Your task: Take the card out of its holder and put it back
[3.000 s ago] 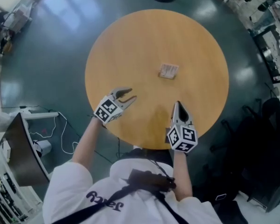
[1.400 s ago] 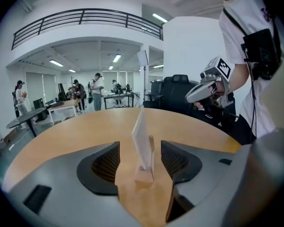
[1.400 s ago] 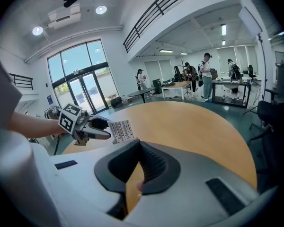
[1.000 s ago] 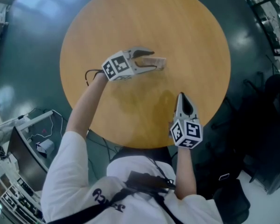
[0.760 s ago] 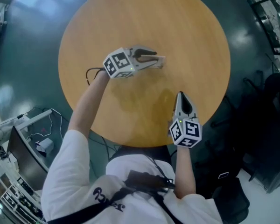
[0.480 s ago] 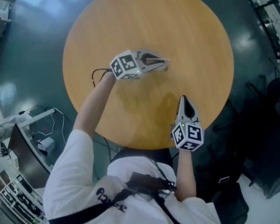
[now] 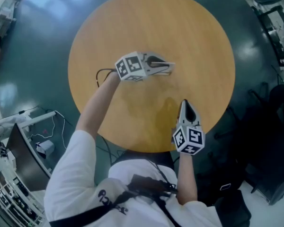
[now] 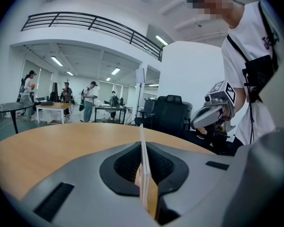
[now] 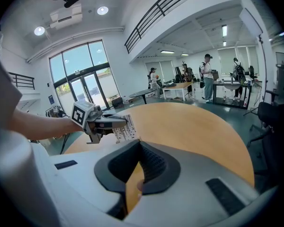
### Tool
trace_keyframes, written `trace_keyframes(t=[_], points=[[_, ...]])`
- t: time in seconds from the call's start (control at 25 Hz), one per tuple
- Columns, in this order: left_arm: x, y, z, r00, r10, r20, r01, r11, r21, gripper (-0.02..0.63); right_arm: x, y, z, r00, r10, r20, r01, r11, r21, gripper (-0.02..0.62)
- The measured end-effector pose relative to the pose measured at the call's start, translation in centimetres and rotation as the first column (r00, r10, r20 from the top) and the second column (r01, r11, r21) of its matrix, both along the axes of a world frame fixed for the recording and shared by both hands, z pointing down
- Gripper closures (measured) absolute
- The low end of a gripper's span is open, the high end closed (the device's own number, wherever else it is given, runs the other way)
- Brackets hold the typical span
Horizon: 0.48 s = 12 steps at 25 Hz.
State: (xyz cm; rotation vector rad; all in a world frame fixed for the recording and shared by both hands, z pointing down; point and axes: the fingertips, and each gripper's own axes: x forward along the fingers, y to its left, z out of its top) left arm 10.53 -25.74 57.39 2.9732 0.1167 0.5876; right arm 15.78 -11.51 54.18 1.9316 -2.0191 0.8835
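Closing on card [image 9: 124,128] edge-on betw. them, L tongs [image 8: 141,144] clamp it; R tongs [image 9: 139,142] together.

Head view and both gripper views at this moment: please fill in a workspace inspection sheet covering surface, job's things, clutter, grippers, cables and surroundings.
Surface: round wooden table, light brown top.
Job's things: card holder, printed face showing, held edge-on between the left gripper's jaws.
Clutter: nothing seen.
Grippers: left gripper, jaws closing with the pads on the card holder; right gripper, shut with nothing between its jaws, over the table's near edge.
Cables: black cable looping beside the left wrist.
Surroundings: dark floor; black chair; people standing at desks far off.
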Motion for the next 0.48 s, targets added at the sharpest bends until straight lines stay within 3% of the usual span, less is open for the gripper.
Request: trace_keyframes(t=[0.28, 0.48], points=[[0.2, -0.9, -3.4, 1.0, -0.006, -0.008, 0.007, 0.998, 0.07, 0.58, -0.4, -0.5, -1.6, 0.999, 0.044, 0.009, -0.044, 0.998, 0.037, 0.58], [0.1, -1.1, -6.1, 0.998, -0.058, -0.035, 0.061, 0.995, 0.083, 0.58, -3.3, -2.2, -4.4, 1.0, -0.021, -0.011, 0.022, 0.993, 0.115, 0.578]])
